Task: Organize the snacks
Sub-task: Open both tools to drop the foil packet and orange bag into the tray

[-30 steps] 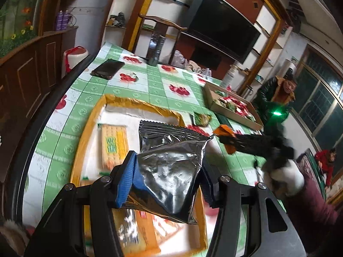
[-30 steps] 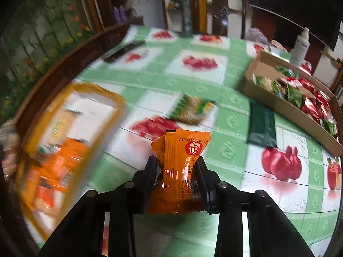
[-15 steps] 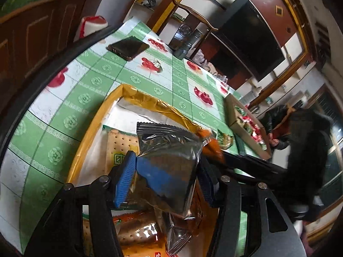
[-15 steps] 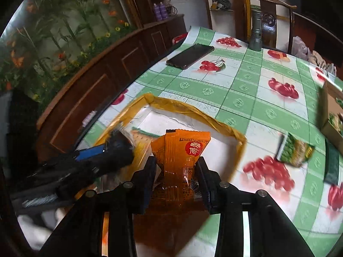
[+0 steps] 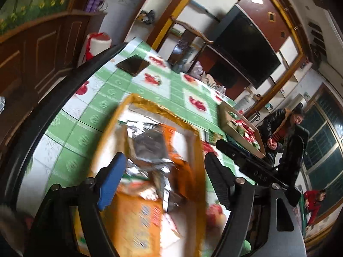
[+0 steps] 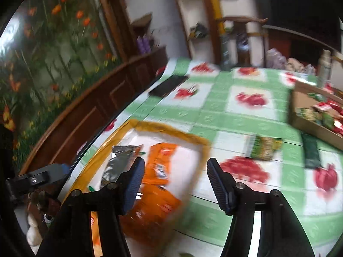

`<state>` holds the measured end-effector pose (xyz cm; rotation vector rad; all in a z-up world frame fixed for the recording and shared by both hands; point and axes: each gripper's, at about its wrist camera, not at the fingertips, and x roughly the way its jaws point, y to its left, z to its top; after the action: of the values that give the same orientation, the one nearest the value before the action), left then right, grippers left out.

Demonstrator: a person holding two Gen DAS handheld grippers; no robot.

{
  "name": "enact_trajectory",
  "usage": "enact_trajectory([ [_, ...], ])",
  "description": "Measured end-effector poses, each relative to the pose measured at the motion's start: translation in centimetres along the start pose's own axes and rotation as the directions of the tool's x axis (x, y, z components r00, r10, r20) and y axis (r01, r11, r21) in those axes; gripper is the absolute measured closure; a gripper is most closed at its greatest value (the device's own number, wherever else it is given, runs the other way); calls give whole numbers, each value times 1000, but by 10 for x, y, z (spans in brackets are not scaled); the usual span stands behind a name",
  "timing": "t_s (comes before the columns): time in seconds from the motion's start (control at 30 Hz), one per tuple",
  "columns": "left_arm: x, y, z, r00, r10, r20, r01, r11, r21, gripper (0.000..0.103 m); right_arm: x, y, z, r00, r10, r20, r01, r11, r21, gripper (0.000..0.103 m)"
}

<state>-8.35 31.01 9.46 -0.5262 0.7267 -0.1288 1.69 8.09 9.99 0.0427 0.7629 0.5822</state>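
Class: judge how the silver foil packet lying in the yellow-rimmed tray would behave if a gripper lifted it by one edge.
The silver foil packet looks crinkled and thin, so it would probably flop. Its glossy film may slip between pads. It lies flat, so rolling seems unlikely.

Motion-blurred snack packets (image 5: pixel 137 214) in tray (image 5: pixel 199 150)

Table with green-checked fruit tablecloth (image 6: pixel 214 115). Gold-rimmed tray (image 6: pixel 171 129) under fingers; phone (image 6: pixel 168 85) far beyond; green snack packet (image 6: pixel 262 147), dark packet (image 6: pixel 310 153), cardboard box (image 6: pixel 308 126) right of fingers.
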Motion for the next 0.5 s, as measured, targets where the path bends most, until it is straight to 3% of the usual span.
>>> enact_trajectory([
  [0.13,-5,-43,-26,999,-35,6,35,998,48,27,-41,-45,-14,997,-33,75,29,998,64,37],
  [0.23,9,-81,-47,998,-58,-34,60,996,62,27,-71,-88,-24,990,-77,117,65,992,106,37],
  [0.5,73,-203,-64,995,2,-104,16,986,164,28,-122,-181,-54,960,-169,225,127,974,190,32],
])
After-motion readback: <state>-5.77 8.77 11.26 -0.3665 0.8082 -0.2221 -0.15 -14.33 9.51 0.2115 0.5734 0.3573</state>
